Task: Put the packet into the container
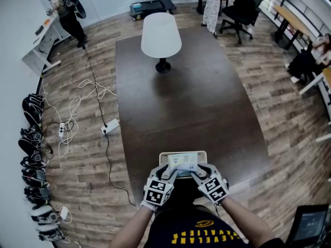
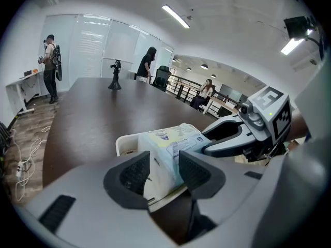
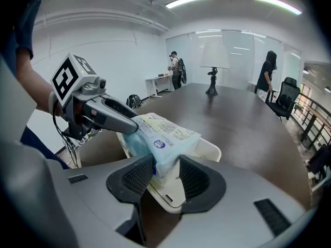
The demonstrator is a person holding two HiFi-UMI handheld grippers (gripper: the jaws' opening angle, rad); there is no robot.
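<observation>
A pale blue packet [image 1: 183, 163] lies in a cream container [image 1: 162, 157] at the near edge of the dark table [image 1: 196, 102]. My two grippers meet over it from the near side. The left gripper [image 1: 168, 170] has the packet's [image 2: 170, 138] end between its jaws, and its pads [image 2: 135, 172] stand loosely beside the packet without squeezing it. My right gripper [image 3: 166, 172] pinches the other end of the packet [image 3: 165, 136] above the container's rim [image 3: 212, 149]. The left gripper's finger [image 3: 111, 118] reaches the packet from the left.
A white-shaded lamp [image 1: 161, 37] stands at the table's far end. Cables and a power strip [image 1: 109, 126] lie on the wooden floor at the left. An office chair [image 1: 240, 9] and people stand beyond the table.
</observation>
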